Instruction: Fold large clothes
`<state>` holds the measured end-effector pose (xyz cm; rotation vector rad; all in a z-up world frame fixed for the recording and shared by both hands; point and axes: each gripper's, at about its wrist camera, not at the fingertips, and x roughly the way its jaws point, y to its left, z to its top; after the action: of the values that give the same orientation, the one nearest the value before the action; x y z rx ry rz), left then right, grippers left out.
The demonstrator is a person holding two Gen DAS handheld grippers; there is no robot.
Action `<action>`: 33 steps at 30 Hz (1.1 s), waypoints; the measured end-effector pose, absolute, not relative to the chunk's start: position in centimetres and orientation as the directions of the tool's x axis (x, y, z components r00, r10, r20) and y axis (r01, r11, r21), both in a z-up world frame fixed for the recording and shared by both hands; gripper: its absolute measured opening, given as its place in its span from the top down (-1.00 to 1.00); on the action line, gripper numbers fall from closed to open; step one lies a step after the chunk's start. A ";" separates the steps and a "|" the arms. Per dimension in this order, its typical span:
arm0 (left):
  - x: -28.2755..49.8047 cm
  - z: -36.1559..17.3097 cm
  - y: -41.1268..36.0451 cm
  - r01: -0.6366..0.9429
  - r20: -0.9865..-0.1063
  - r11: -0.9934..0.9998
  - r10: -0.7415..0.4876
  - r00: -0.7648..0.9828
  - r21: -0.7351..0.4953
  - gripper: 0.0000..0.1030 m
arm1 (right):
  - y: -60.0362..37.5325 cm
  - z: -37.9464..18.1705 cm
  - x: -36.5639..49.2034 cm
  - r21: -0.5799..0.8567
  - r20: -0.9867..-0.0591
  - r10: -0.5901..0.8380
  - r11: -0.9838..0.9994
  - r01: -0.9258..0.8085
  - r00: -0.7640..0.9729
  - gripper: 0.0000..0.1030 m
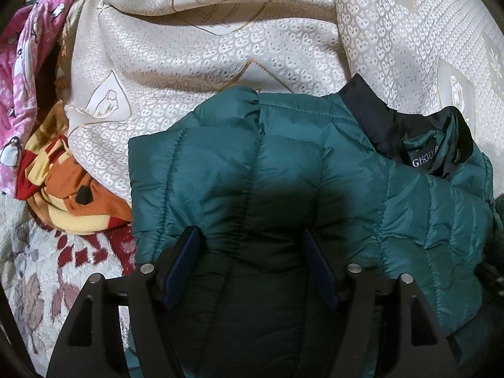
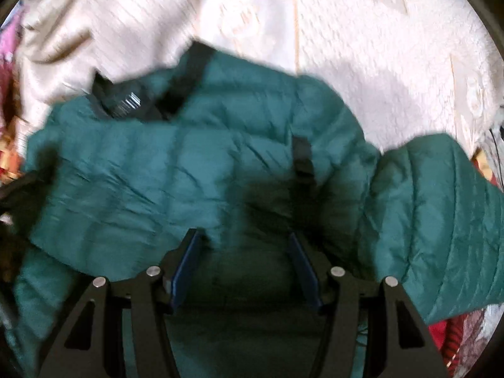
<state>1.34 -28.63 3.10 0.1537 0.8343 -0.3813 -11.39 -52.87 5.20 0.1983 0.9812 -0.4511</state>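
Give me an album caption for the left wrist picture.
Open left tongs hover over a teal puffer jacket with a black collar, spread on a cream patterned blanket.

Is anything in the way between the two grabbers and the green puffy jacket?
No. The left gripper and right gripper both hang open right over the green jacket, with nothing visible in between.

We saw a teal-green quilted jacket (image 1: 283,173) with a black ribbed collar (image 1: 371,116) and a black label lettered in white. It lay on a cream bedspread (image 1: 195,63) woven with small white hearts and gold outlines. Near the bedspread's left edge were a pink penguin-print cloth (image 1: 19,72), an orange, red and yellow blanket (image 1: 72,195), and a grey cover with dark red leaves (image 1: 47,271). Both grippers had black frames and blue pads (image 2: 186,264)
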 end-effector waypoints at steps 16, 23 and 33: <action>-2.3 7.4 -26.0 0.387 -0.704 0.921 -0.298 0.644 -0.036 0.09 | -50.8 10.4 -12.7 -0.012 -0.791 -0.278 0.898 0.439 0.545 -0.56; -4.9 9.2 -25.5 0.401 -0.679 0.916 -0.310 0.665 -0.025 0.09 | -49.5 10.9 -13.5 0.010 -0.785 -0.269 0.895 0.446 0.558 -0.56; -8.0 9.9 -24.8 0.424 -0.672 0.904 -0.348 0.654 -0.055 0.09 | -49.7 11.3 -16.3 -0.011 -0.776 -0.315 0.873 0.488 0.546 -0.57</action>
<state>-8.00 -24.82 9.95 0.1099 0.7381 -0.4385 -16.35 -49.73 11.30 0.2169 0.8719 -0.4805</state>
